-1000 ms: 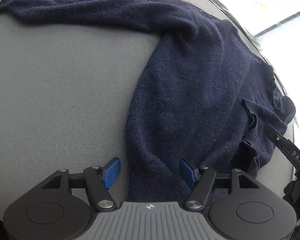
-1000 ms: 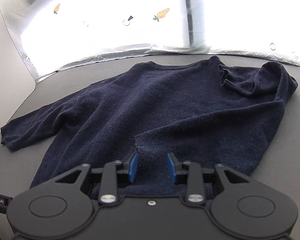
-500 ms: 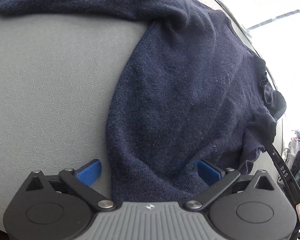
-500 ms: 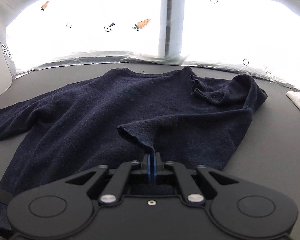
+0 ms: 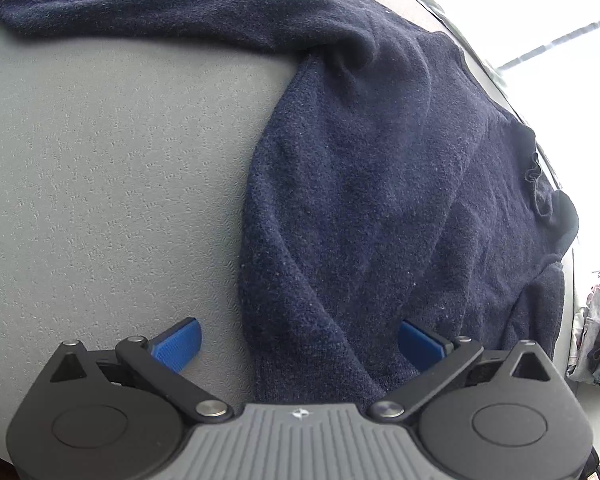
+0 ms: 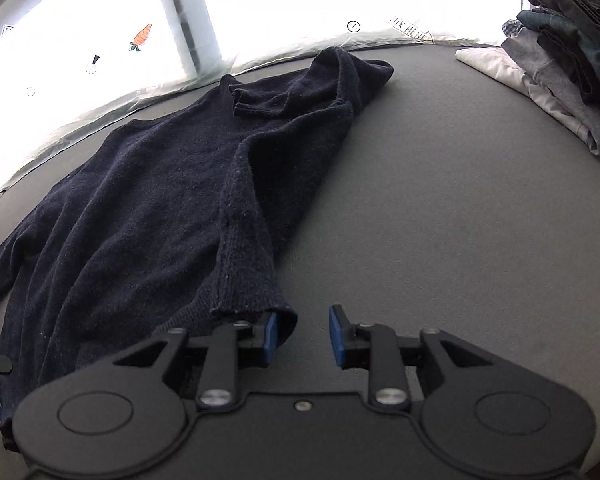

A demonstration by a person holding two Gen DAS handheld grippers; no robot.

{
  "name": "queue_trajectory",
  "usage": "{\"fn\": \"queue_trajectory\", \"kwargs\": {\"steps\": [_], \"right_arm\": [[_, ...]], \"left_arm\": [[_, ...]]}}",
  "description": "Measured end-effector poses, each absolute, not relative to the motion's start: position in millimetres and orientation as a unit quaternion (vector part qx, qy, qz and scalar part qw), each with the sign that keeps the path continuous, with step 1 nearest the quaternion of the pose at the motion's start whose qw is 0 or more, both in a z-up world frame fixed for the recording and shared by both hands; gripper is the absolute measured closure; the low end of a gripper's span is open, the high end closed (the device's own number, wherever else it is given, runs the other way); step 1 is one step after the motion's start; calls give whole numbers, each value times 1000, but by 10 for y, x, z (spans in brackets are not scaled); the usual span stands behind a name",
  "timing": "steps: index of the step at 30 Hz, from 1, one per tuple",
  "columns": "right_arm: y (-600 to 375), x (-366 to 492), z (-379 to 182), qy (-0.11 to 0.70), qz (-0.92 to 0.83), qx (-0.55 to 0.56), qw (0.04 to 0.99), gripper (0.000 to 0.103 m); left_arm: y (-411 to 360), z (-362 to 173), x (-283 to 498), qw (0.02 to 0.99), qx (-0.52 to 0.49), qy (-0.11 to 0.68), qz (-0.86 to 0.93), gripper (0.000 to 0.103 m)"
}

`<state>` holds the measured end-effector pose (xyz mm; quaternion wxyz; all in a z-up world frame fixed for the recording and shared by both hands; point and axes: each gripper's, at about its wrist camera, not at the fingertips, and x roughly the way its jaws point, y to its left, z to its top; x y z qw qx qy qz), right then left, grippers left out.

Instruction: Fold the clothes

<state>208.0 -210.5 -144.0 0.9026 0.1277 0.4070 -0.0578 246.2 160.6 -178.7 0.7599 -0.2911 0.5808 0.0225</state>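
The dark navy knit sweater [image 6: 172, 184] is lying spread on the grey textured table [image 6: 440, 208], with its far edge reaching toward the bright window covering [image 6: 80, 20]. One sleeve [image 6: 248, 240] is lying folded over the body, its ribbed cuff pointing toward the near table edge.

The right wrist view is showing the whole garment, the carrot-printed covering and a stack of folded clothes [image 6: 560, 60] sitting at the far right of the table. The left wrist view is showing only the near hem region [image 5: 340, 240] and the other sleeve [image 5: 140, 4] stretching away across the top of the frame.

The left gripper [image 5: 296, 340] is standing with its jaws spread wide, straddling the sweater's near corner; the blue pads [image 5: 178, 340] are gripping nothing. The right gripper [image 6: 302, 332] is standing with its jaws parted to a moderate gap over bare table. Its left pad appears to be touching the cuff's edge, though contact cannot be confirmed from this angle.
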Motion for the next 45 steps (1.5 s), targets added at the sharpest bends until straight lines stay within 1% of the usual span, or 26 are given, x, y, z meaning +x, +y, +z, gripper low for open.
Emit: {"fn": "queue_trajectory", "kwargs": {"steps": [6,8,10,12,13,14,16,17,19,21,23,25,27,28,30,31,32,34,35,36,37,39,42,43,44,45], "right_arm": [[-1955,2199,-1389,400,-10,98,911,52],[-1882,2255,-1369,397,10,83,914,43],[-1810,2312,-1348,394,29,68,916,43],[-1741,2406,-1396,403,28,46,914,46],[-1745,2449,-1433,411,25,45,910,55],[-1774,2475,-1469,420,22,54,906,72],[-1884,2454,-1502,427,10,79,900,92],[-1999,2382,-1496,423,3,98,901,95],[-2208,2214,-1466,416,-9,126,901,97],[-2480,1982,-1495,421,-33,184,887,97],[-2693,1807,-1622,446,-58,238,861,97],[-2819,1735,-1754,472,-87,260,838,96],[-2891,1716,-1806,479,-97,281,826,94],[-2905,1711,-1799,476,-100,286,825,90],[-2887,1712,-1750,467,-107,270,835,72],[-2870,1714,-1730,461,-111,258,842,54],[-2860,1715,-1722,455,-113,251,847,52],[-2885,1728,-1748,450,-107,264,847,52],[-2905,1736,-1766,448,-102,279,843,53],[-2926,1743,-1783,446,-98,294,840,54],[-2946,1750,-1801,444,-93,308,836,55],[-3008,1742,-1845,438,-89,345,825,55],[-3137,1686,-1914,423,-97,403,806,55],[-3158,1673,-1908,416,-101,400,810,63],[-3175,1659,-1898,408,-104,395,817,92],[-3185,1659,-1883,409,-107,381,822,95]], "left_arm": [[1381,-1778,2426,787,-223,574,33,1],[1310,-1778,2414,794,-201,572,36,1],[1238,-1782,2410,799,-178,572,40,1],[1150,-1784,2407,804,-146,575,44,3],[1107,-1784,2401,806,-129,575,47,4],[1073,-1785,2389,808,-115,575,48,5],[1042,-1790,2369,811,-99,575,49,5],[1041,-1789,2361,811,-97,574,49,5],[1072,-1785,2347,811,-105,573,51,5],[1085,-1779,2335,811,-113,572,52,5],[1058,-1783,2341,811,-110,572,54,5],[1021,-1790,2349,812,-102,573,56,4],[973,-1805,2348,812,-91,574,56,4],[963,-1807,2345,812,-88,574,56,4],[982,-1804,2327,814,-93,571,54,5],[996,-1801,2318,815,-97,569,53,5],[1009,-1797,2308,815,-101,568,53,6],[1029,-1774,2281,817,-105,564,57,12],[1047,-1754,2261,820,-108,560,56,22],[1065,-1735,2241,822,-111,556,54,34],[1083,-1716,2221,824,-114,552,53,41],[1149,-1697,2180,824,-149,546,42,62],[1163,-1690,2146,823,-171,540,37,74],[1159,-1681,2135,824,-172,538,37,77],[1159,-1673,2125,825,-175,536,37,83],[1162,-1666,2116,825,-180,535,38,89]]}}
